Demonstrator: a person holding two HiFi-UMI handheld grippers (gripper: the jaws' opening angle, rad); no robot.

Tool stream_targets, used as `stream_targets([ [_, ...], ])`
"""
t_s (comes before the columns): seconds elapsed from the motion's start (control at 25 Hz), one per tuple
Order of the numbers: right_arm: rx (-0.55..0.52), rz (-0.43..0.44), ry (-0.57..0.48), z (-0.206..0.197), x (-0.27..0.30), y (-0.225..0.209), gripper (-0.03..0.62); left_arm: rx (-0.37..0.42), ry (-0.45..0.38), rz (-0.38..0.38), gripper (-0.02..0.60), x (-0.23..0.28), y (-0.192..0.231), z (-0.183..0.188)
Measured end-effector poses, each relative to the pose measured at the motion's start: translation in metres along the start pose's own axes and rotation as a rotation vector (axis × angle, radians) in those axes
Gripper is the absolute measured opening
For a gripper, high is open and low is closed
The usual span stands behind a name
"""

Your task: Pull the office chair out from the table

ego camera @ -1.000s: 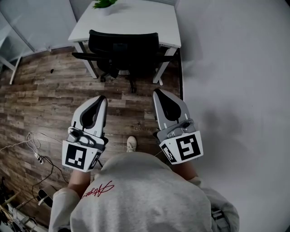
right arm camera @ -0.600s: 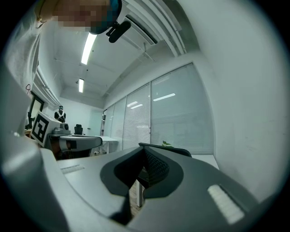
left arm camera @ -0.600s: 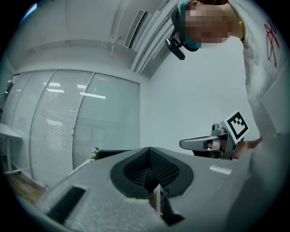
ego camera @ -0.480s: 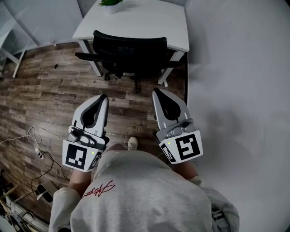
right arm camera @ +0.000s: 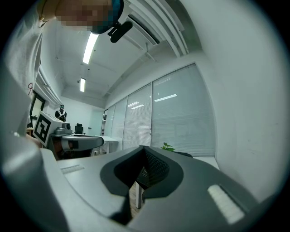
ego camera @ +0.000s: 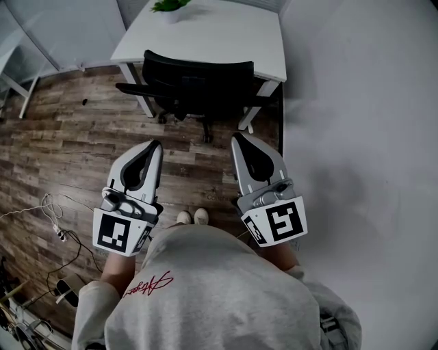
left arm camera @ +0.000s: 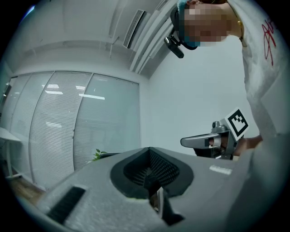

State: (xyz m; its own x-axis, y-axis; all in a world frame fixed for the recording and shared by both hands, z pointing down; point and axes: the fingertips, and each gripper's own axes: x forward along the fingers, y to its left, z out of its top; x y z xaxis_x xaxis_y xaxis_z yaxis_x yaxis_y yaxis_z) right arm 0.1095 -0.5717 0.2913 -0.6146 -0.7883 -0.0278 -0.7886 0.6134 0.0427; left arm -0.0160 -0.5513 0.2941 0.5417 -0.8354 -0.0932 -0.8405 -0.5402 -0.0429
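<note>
A black office chair (ego camera: 197, 82) stands tucked under a white table (ego camera: 226, 37) at the top of the head view, its backrest facing me. My left gripper (ego camera: 155, 145) and right gripper (ego camera: 237, 139) are held level side by side over the wood floor, a short way back from the chair. Both are shut with nothing between the jaws. In the left gripper view the left gripper (left arm camera: 152, 179) fills the lower frame and the right one shows beside it. The right gripper (right arm camera: 144, 168) likewise fills the right gripper view, where a table leg shows through the gap.
A small green plant (ego camera: 168, 5) sits on the table's far edge. A white wall (ego camera: 363, 137) runs along the right. Cables and a power strip (ego camera: 58, 236) lie on the floor at lower left. Another white table leg (ego camera: 12, 89) stands at far left. My shoes (ego camera: 192, 217) show below.
The chair and table have come slightly nearer and shifted right in the head view as I step forward. Both grippers stay shut and level.
</note>
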Motion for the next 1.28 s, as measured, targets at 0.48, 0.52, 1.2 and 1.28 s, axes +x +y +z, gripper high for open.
stream_targets([
  [0.48,-0.012,0.041,0.011,-0.008,-0.001,-0.007,0.0,0.004,0.014,0.057,-0.003,-0.008,0.003,-0.004],
  [0.52,-0.015,0.044,0.014,-0.009,-0.001,-0.007,0.0,0.001,0.02,0.06,-0.003,-0.011,0.005,-0.006],
  [1.2,-0.075,-0.038,0.044,-0.02,0.053,-0.058,0.0,0.035,0.063,0.049,-0.003,0.045,0.072,-0.031],
  [1.28,-0.08,-0.045,0.052,-0.022,0.063,-0.064,0.0,0.039,0.078,0.044,-0.003,0.055,0.084,-0.035],
])
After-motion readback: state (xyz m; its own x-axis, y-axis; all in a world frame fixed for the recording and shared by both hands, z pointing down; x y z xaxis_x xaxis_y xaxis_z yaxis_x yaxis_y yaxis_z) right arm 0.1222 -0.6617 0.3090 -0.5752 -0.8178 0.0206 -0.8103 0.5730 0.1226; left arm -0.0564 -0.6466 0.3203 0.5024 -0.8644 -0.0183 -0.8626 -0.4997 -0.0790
